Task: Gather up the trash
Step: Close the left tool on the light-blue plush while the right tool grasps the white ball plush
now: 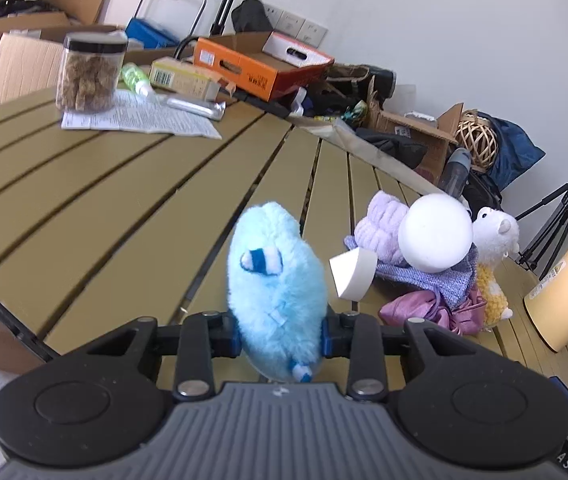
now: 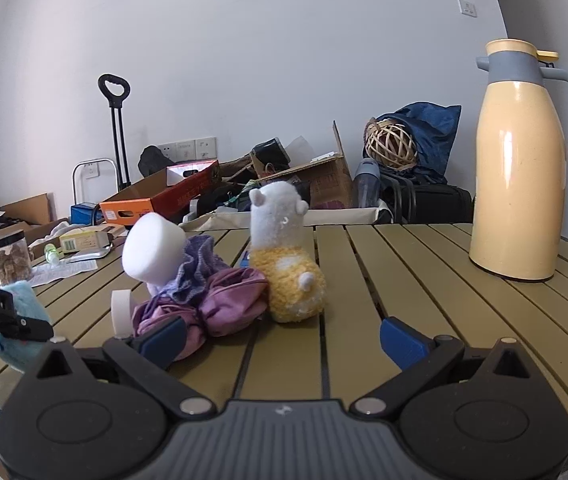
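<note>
Left gripper: your pads squeezed the fluffy blue toy tight, up over the table.
Right gripper: your fingers stood wide apart, holding nothing.
Room: bare slats lay ahead of your right gripper.
Pile: soft purple cloth, smooth foam block, woolly yellow toy, touching.
Jug: tall, shiny, near the far edge.

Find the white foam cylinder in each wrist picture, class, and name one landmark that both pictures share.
Left wrist view: the white foam cylinder is right of centre, on the heap of purple cloths.
Right wrist view: the white foam cylinder is left of centre, atop the same cloths.
Shared landmark: the yellow thermos jug, at the right edge in both.
</note>
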`<state>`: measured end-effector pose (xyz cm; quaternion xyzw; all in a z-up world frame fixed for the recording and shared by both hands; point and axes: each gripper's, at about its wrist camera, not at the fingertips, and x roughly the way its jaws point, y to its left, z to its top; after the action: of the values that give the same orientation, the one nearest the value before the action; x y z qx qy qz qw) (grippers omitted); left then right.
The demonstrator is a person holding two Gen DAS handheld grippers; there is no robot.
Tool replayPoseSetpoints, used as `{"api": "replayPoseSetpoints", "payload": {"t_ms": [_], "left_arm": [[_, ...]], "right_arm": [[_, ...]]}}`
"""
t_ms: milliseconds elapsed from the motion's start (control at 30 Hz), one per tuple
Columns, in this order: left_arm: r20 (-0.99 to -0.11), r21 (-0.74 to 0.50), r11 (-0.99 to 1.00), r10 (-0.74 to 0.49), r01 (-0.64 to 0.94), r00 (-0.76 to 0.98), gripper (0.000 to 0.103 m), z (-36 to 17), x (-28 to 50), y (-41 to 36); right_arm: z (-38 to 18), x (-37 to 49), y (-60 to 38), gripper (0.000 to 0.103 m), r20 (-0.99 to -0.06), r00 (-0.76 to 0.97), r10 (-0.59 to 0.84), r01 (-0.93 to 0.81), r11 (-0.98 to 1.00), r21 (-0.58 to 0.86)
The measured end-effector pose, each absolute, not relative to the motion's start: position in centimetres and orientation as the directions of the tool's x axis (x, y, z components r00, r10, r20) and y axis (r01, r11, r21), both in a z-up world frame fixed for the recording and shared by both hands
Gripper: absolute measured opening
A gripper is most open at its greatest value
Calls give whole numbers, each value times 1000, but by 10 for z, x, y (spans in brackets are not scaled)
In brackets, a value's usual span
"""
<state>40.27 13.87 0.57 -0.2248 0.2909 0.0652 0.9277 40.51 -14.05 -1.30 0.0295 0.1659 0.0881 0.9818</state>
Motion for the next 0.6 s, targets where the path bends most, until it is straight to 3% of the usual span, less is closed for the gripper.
{"api": "replayPoseSetpoints", "payload": {"t_ms": [333,600], "left_arm": [[-469,-325,915,62,-238,881,34,23,386,147],[-443,-305,917,103,-258,891,34,28,384,161]], "right_arm": [[-6,403,-113,103,-293,930,221,-212,975,65],[11,411,-70,102,-254,941,226,-240,970,-27]]}}
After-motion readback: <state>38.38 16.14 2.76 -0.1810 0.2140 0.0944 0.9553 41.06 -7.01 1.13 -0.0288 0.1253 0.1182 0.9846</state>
